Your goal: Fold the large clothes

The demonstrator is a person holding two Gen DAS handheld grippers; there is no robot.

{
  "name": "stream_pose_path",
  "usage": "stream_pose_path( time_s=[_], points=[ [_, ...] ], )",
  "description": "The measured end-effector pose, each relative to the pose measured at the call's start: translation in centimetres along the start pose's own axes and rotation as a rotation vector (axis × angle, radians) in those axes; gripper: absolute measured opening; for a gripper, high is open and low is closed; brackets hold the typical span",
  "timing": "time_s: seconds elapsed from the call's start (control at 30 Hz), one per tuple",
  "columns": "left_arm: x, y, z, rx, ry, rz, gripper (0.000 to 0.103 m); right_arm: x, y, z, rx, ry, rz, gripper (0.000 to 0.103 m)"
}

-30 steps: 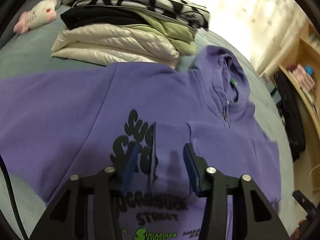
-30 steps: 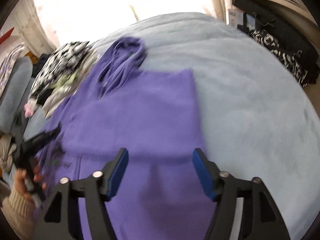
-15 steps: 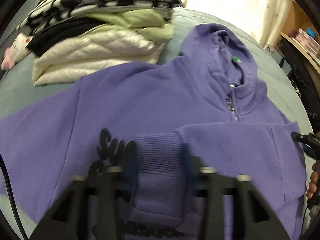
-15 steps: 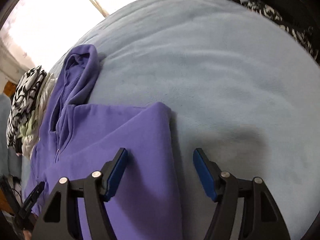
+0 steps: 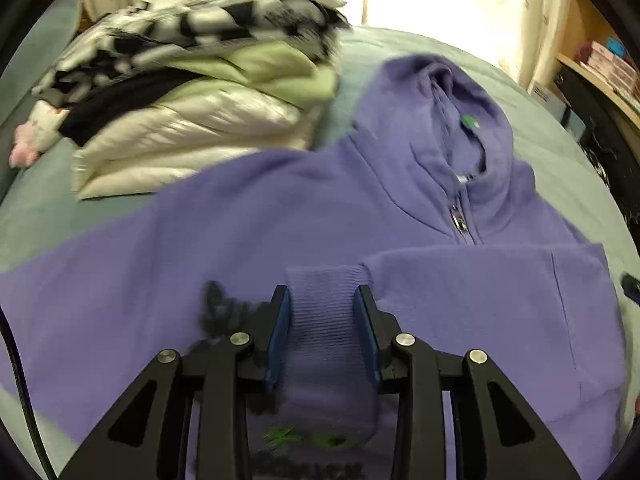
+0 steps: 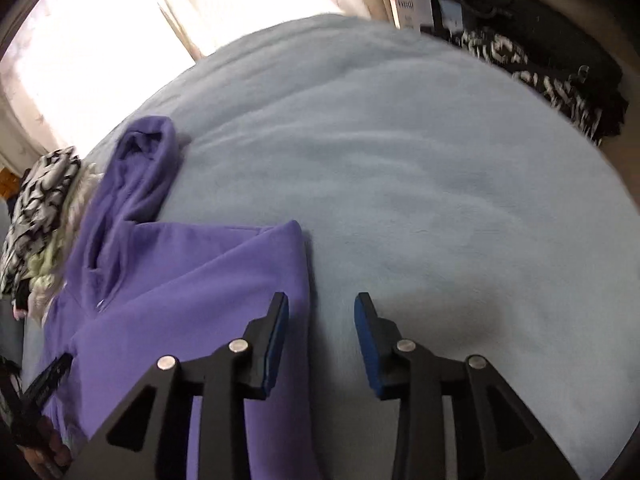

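A purple hoodie lies flat on the light blue bed, hood toward the window. One sleeve is folded across the chest, its ribbed cuff lying between the fingers of my left gripper, whose jaws stand apart around it. In the right wrist view the hoodie shows its folded right edge. My right gripper is open, straddling that edge, its left finger over the cloth and its right finger over bare bed.
A stack of folded clothes with a black-and-white top layer sits left of the hood, a pink plush toy beside it. The bed stretches right. Dark garments and shelves line the right side.
My left gripper has moved forward up the hoodie with the cuff between its fingers. My right gripper has swung right to the folded side edge, and its jaws have narrowed.
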State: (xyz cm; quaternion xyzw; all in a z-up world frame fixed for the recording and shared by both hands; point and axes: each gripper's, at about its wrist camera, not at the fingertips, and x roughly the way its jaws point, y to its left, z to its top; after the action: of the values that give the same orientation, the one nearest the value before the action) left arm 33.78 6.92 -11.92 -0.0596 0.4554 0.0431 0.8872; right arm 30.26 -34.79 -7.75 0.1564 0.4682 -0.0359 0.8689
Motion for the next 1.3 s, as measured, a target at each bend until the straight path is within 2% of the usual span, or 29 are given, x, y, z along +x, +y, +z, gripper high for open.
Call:
stream_pose_path(
  time_s=[0.13, 0.2, 0.3, 0.37, 0.43, 0.5, 0.6, 0.73, 0.8, 0.83, 0.93, 1.13, 1.3],
  points=[
    [-3.4, 0.4, -0.8, -0.010, -0.047, -0.043, 0.031, -3.8, 2.3, -2.8, -0.082, -0.050, 0.052, 0.035],
    [-4.5, 0.2, -1.3, -0.013, -0.030, -0.084, 0.031, -4.3, 4.1, -4.3, -0.108, -0.025, 0.135, 0.035],
    [-5.2, -2.1, -2.6, -0.004, 0.016, -0.141, 0.031, -4.7, 7.3, -6.7, -0.184, 0.014, 0.181, 0.035],
    [-5.4, -3.7, -3.6, 0.019, 0.023, -0.154, 0.031, -4.5, 10.0, -8.3, -0.229, 0.067, 0.227, 0.035],
    [-4.8, -5.5, -4.7, 0.057, 0.033, -0.143, 0.031, -4.2, 11.8, -9.1, -0.251, 0.083, 0.247, 0.035],
    [-3.5, -6.6, -5.6, 0.077, 0.071, -0.116, 0.031, -3.4, 13.8, -9.9, -0.306, 0.096, 0.233, 0.035],
    [-2.4, -6.9, -6.6, 0.099, 0.081, -0.083, 0.034, -1.4, 14.3, -10.9, -0.356, 0.121, 0.118, 0.035],
    [-2.7, -5.7, -6.4, 0.093, 0.063, -0.067, 0.035, -1.7, 9.8, -9.8, -0.271, 0.101, 0.096, 0.033],
    [-3.0, -5.1, -6.4, 0.074, 0.065, -0.076, 0.035, -2.4, 7.1, -9.2, -0.239, 0.050, -0.006, 0.033],
    [-2.9, -4.7, -6.4, 0.062, 0.070, -0.093, 0.035, -2.5, 6.4, -9.1, -0.230, 0.040, -0.021, 0.032],
    [-2.8, -4.6, -6.4, 0.053, 0.070, -0.092, 0.035, -2.8, 4.1, -9.5, -0.181, 0.045, 0.026, 0.029],
    [-2.6, -5.3, -6.2, 0.068, 0.065, -0.058, 0.035, -2.3, 7.2, -10.9, -0.286, 0.022, -0.131, 0.034],
    [-2.5, -5.2, -6.1, 0.054, 0.070, -0.071, 0.035, -2.4, 6.5, -10.9, -0.245, 0.025, -0.098, 0.035]
  ],
)
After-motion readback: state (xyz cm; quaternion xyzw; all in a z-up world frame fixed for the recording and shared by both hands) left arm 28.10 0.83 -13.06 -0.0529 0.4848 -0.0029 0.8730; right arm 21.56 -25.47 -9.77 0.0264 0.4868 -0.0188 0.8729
